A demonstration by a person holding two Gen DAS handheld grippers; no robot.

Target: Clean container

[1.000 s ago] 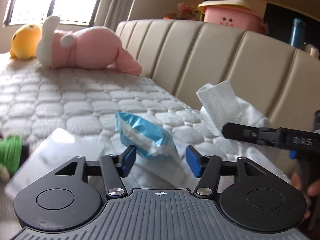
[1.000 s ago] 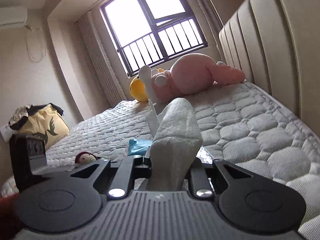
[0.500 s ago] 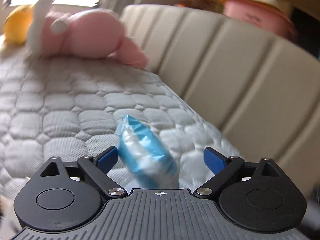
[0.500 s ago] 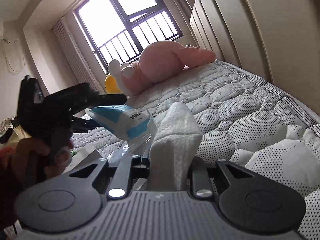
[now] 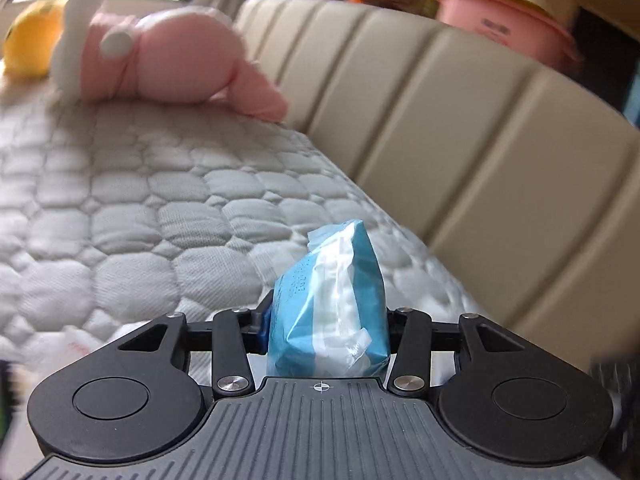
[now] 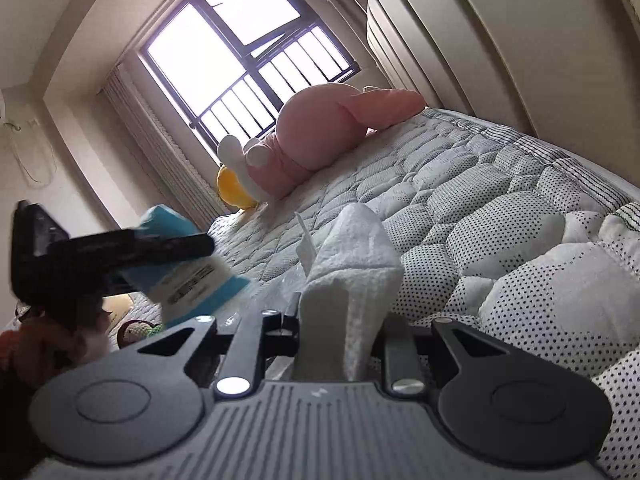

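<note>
Blue-and-white plastic wipes packet sits clamped between the left gripper jaws, above the quilted white mattress. From the right wrist, the right gripper jaws pinch a folded white paper towel; the packet is at left.

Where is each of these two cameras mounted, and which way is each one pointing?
Left wrist view: sits on the left gripper, looking along its fingers across the mattress toward the headboard; the fingers clamp a blue wipes pack.
Right wrist view: sits on the right gripper, tilted up toward the window; it grips a white tissue, and a hand shows at left.
Shared: the pink plush toy, the yellow toy, the mattress and the pack.
</note>
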